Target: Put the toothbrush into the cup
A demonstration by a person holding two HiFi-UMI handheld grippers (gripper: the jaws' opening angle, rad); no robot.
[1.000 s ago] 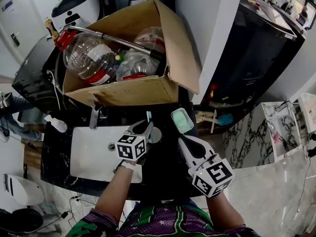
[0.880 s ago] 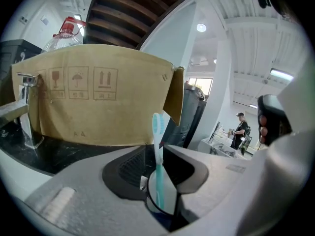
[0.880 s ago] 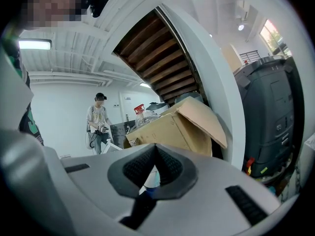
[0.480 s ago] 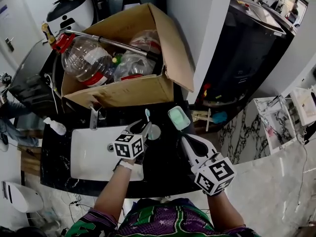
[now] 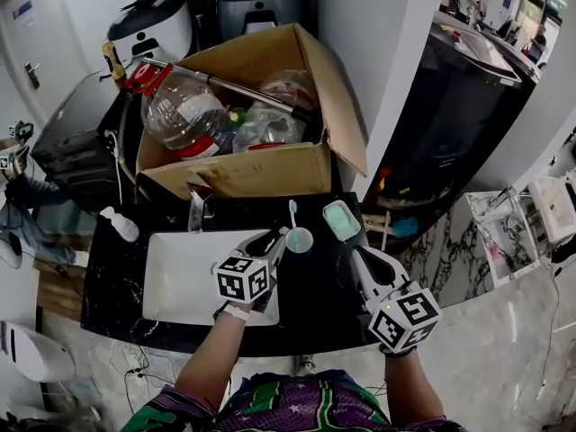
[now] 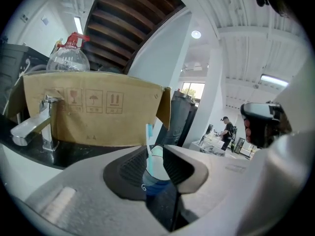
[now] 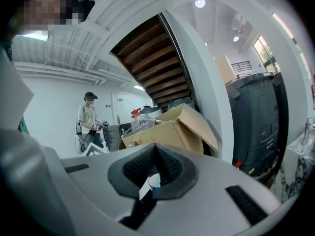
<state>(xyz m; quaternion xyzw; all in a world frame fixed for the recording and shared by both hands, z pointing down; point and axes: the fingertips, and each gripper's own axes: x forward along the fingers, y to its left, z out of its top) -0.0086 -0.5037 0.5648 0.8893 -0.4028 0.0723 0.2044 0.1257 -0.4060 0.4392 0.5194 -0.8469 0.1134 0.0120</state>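
Observation:
A pale blue cup (image 5: 299, 239) stands on the black counter (image 5: 315, 295), right of the sink. A toothbrush (image 5: 292, 211) with a light blue head stands upright in the cup. My left gripper (image 5: 277, 236) points at the cup from the lower left, its tips just short of it. In the left gripper view the cup (image 6: 153, 173) and toothbrush (image 6: 149, 136) show through the gap of my open left gripper (image 6: 154, 152). My right gripper (image 5: 359, 257) hovers over the counter right of the cup. In the right gripper view it (image 7: 155, 150) is shut and holds nothing.
A cardboard box (image 5: 243, 171) full of plastic bottles stands behind the counter. A chrome faucet (image 5: 200, 210) rises over the white sink (image 5: 175, 282). A teal soap dish (image 5: 341, 220) lies right of the cup. A white pump bottle (image 5: 121, 225) is at the far left.
The head view has shifted, so everything sits a little further right. The toothbrush stays upright in the cup. Both grippers hold roughly the same places beside it.

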